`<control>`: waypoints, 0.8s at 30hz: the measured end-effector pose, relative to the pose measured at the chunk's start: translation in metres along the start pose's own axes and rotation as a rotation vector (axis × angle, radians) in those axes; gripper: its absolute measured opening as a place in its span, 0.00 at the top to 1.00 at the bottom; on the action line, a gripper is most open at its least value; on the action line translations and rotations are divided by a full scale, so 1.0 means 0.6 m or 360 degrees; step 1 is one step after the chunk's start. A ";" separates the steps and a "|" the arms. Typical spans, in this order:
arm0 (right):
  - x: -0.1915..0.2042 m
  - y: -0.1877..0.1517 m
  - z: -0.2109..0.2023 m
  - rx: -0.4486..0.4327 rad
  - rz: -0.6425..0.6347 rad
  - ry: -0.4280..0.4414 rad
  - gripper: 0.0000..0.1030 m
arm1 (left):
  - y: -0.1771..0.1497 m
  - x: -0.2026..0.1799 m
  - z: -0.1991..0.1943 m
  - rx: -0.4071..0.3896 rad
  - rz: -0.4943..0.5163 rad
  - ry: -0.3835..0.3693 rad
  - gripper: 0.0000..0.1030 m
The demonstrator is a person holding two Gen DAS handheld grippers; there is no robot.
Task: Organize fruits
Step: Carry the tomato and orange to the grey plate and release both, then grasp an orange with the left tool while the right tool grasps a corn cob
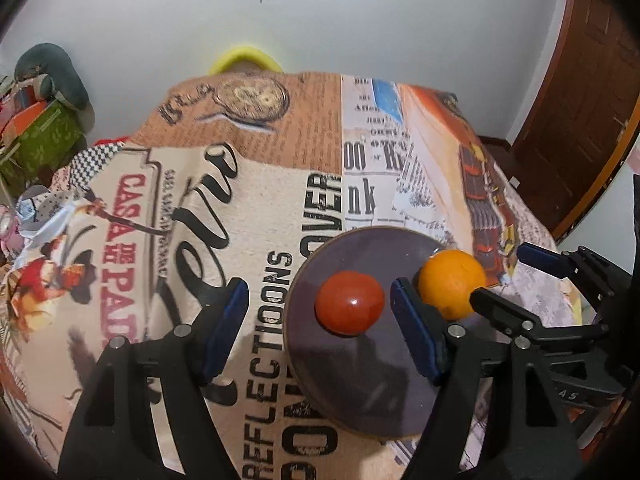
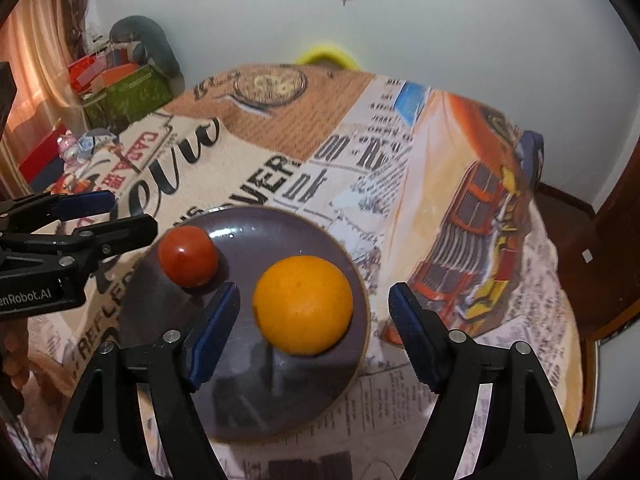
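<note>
A dark grey plate (image 1: 360, 384) (image 2: 248, 384) lies on the printed tablecloth with a red tomato (image 1: 350, 304) (image 2: 188, 256) and an orange (image 1: 452, 284) (image 2: 303, 304) on it, a little apart. My left gripper (image 1: 318, 298) hangs open above the tomato, which sits between the blue pads without touching them, nearer the right pad. My right gripper (image 2: 316, 296) is open around the orange, with a gap on both sides. Each gripper shows at the edge of the other's view: the right gripper (image 1: 500, 276) beside the orange, the left gripper (image 2: 132, 212) left of the tomato.
The tablecloth (image 1: 248, 208) covers a table that ends at a white wall. A yellow chair back (image 1: 244, 60) rises behind the far edge. Boxes and clutter (image 2: 120, 84) stand at the left. A wooden door (image 1: 580, 100) is at the right.
</note>
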State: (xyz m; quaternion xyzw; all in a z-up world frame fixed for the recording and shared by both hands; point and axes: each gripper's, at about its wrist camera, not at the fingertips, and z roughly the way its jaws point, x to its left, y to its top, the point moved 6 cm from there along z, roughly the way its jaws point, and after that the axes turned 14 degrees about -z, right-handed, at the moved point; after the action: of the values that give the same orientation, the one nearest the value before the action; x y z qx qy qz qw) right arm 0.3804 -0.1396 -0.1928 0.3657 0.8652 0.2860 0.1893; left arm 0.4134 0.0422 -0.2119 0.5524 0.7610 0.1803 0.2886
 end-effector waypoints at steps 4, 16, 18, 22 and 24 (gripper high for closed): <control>0.004 0.005 -0.042 -0.0056 -0.0015 -0.0049 0.28 | -0.002 -0.001 -0.051 -0.0073 0.0007 -0.0012 0.29; 0.025 -0.015 -0.173 -0.0234 0.0034 -0.0158 0.28 | -0.046 -0.016 -0.191 -0.0226 0.0040 -0.0101 0.21; 0.032 -0.024 -0.189 -0.0247 0.0034 -0.0184 0.28 | -0.060 -0.019 -0.213 -0.0245 0.0050 -0.0119 0.20; 0.040 -0.043 -0.215 -0.0269 0.0057 -0.0211 0.26 | -0.085 -0.022 -0.240 -0.0258 0.0062 -0.0144 0.18; 0.043 -0.056 -0.227 -0.0277 0.0074 -0.0215 0.24 | -0.098 -0.022 -0.249 -0.0260 0.0065 -0.0147 0.18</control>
State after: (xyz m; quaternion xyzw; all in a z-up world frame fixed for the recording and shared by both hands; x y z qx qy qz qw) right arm 0.2728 -0.1882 -0.1132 0.3863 0.8136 0.3392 0.2716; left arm 0.2778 0.0171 -0.1286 0.5501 0.7181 0.2219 0.3639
